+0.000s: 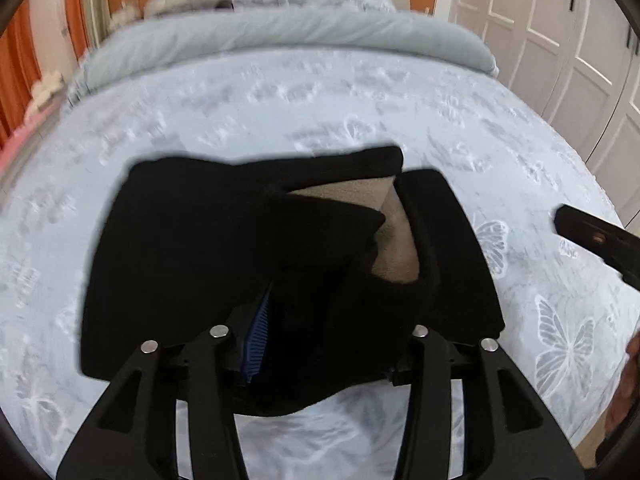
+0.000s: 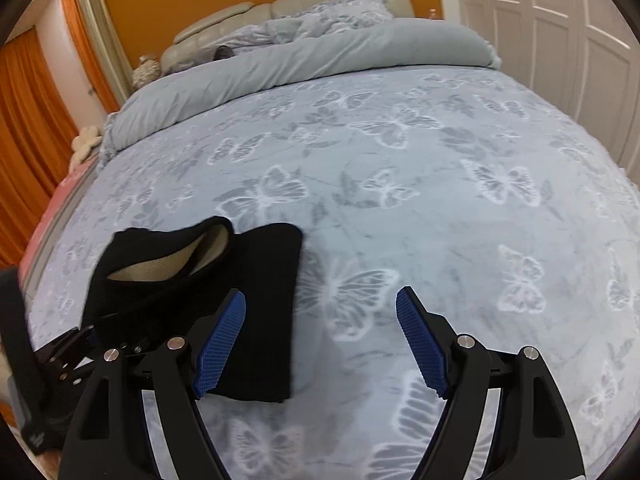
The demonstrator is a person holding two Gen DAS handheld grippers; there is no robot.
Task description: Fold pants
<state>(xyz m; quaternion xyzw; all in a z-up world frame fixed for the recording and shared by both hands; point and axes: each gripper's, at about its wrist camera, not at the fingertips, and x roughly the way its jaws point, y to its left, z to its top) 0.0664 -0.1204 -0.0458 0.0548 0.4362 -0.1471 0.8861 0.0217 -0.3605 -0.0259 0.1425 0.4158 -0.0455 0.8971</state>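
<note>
Black pants [image 1: 200, 260] with a beige fleece lining [image 1: 384, 232] lie folded into a compact stack on the butterfly-print bed [image 1: 320, 100]. My left gripper [image 1: 332, 320] is over the near edge of the stack. A fold of black cloth sits between its fingers; the blue left pad [image 1: 256, 336] shows bare and the right one is hidden by cloth. In the right wrist view the pants [image 2: 264, 280] lie at the left, with the left gripper [image 2: 80, 344] under their raised edge. My right gripper [image 2: 320, 300] stands open and empty over the bedspread [image 2: 440, 200], just right of the pants.
A rolled grey duvet [image 2: 300, 60] and pillows lie at the bed's head. White wardrobe doors [image 2: 560, 20] stand along the right, orange curtains [image 2: 28, 120] at the left. The right gripper [image 1: 592, 240] and a hand [image 1: 628, 380] show at the left view's right edge.
</note>
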